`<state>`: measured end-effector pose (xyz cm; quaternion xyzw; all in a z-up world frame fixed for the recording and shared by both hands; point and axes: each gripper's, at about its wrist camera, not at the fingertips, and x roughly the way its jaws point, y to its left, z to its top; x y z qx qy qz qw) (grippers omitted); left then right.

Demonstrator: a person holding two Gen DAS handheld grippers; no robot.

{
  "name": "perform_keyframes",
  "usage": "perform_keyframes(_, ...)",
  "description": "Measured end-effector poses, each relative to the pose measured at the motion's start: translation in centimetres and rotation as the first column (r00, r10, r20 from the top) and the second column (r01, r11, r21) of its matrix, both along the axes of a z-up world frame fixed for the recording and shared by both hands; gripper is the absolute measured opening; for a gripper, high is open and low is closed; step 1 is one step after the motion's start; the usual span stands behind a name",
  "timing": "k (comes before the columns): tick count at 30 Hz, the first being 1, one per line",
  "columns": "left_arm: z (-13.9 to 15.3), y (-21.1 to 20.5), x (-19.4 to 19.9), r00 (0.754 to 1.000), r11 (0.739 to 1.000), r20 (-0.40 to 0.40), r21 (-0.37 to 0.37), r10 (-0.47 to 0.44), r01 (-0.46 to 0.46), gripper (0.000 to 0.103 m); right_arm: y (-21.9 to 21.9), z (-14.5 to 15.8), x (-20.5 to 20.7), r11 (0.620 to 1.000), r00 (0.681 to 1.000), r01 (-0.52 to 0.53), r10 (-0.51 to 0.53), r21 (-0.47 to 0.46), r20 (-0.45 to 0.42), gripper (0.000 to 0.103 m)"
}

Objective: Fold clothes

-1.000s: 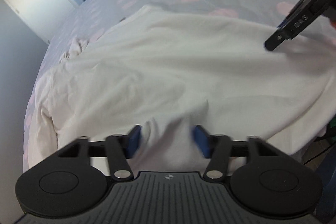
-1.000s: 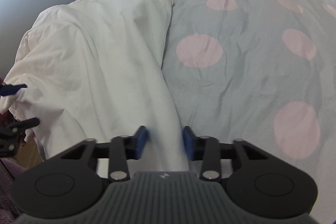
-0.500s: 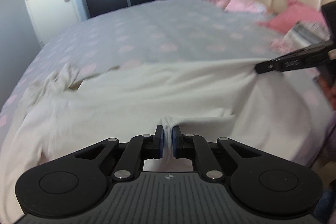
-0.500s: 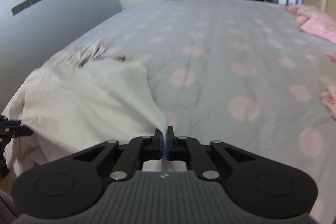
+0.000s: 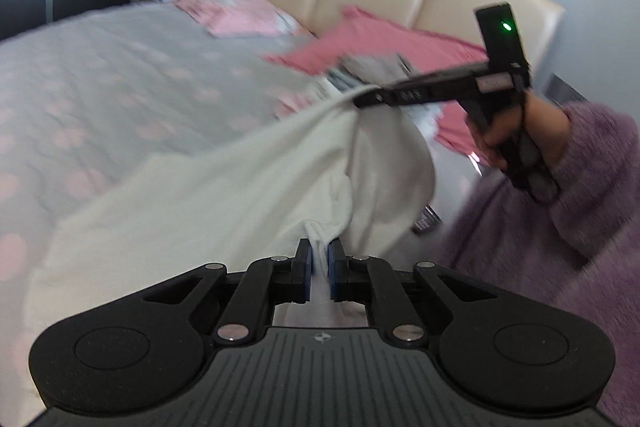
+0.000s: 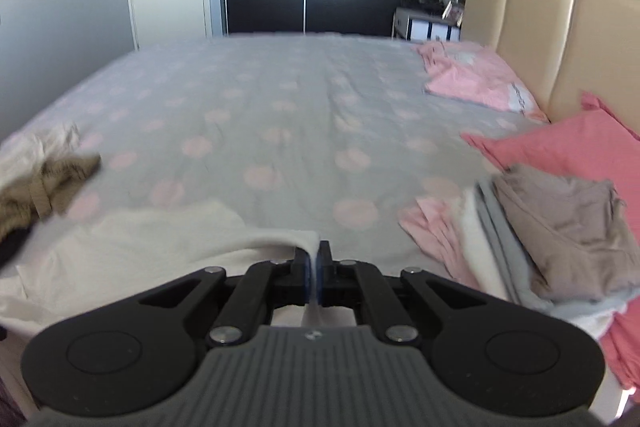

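The left gripper (image 5: 319,259) is clamped on a bunched fold of the white garment (image 5: 224,195), the cloth pinched between its blue pads. From there the fabric runs up and to the right to the right gripper (image 5: 362,98), which is likewise closed on an edge of the same garment, so the cloth hangs stretched between the two, lifted clear of the bed on that side. A hand (image 5: 520,131) in a fuzzy purple sleeve (image 5: 568,211) grasps the right gripper's handle (a green light glows on its top).

In the right wrist view the right gripper (image 6: 313,269) pinches a thin white edge, and the rest of the garment (image 6: 132,247) trails off to the left, lying on the bed (image 6: 280,99) with its grey cover dotted in pink. At the left edge sits a brownish crumpled garment (image 6: 48,183). To the right rests a stack of folded clothes (image 6: 532,235), just beside a pink pillow (image 6: 560,147), with a cream padded headboard (image 6: 560,39) behind it.
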<state>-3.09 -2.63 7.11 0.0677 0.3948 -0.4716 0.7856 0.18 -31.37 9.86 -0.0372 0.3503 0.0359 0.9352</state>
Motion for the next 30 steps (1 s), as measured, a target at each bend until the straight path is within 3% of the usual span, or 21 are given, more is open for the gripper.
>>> perform_keyframes(5,-3.7,-0.9,-1.2,0.988,0.985,-0.114,0.127,-0.106,0.120,0.006,-1.0,-4.7,-1.5,0.994,0.986,-0.053,0.038,-0.092,-0.164,0.004)
perform_keyframes(9,-6.2,-0.9,-2.1,0.972,0.960,-0.186,0.215,-0.142,0.181,0.006,-0.5,-8.0,-2.5,0.979,0.948,-0.158,0.115,-0.128,-0.297,0.004)
perform_keyframes(13,-7.8,-0.7,-2.4,0.955,0.935,-0.252,0.272,-0.159,0.228,0.006,0.9,-10.7,-4.0,0.952,0.871,-0.292,0.223,-0.095,-0.438,0.004)
perform_keyframes(16,-8.5,-0.3,-2.4,0.941,0.921,-0.294,0.295,-0.167,0.256,0.006,2.6,-12.3,-5.4,0.914,0.781,-0.405,0.327,-0.033,-0.533,0.004)
perform_keyframes(18,-8.7,0.0,-1.8,0.936,0.923,-0.319,0.295,-0.146,0.245,0.007,3.9,-13.1,-6.2,0.879,0.724,-0.476,0.377,-0.024,-0.577,0.004)
perform_keyframes(20,-8.5,0.7,-1.1,0.934,0.935,-0.338,0.279,-0.118,0.219,0.009,4.7,-13.4,-6.5,0.856,0.703,-0.515,0.392,-0.045,-0.593,0.007)
perform_keyframes(24,-6.5,2.7,-0.2,0.951,0.959,-0.302,0.246,-0.062,0.140,0.029,4.3,-11.8,-6.0,0.868,0.709,-0.497,0.397,-0.014,-0.583,0.020)
perform_keyframes(26,-5.4,4.1,0.8,0.959,0.970,-0.282,0.230,-0.013,0.081,0.032,3.9,-10.3,-5.8,0.871,0.722,-0.491,0.403,-0.007,-0.562,0.037)
perform_keyframes(30,-3.7,6.9,4.1,0.962,0.982,-0.249,0.176,0.110,-0.067,0.041,3.3,-7.0,-4.7,0.870,0.756,-0.493,0.421,-0.012,-0.500,0.038)
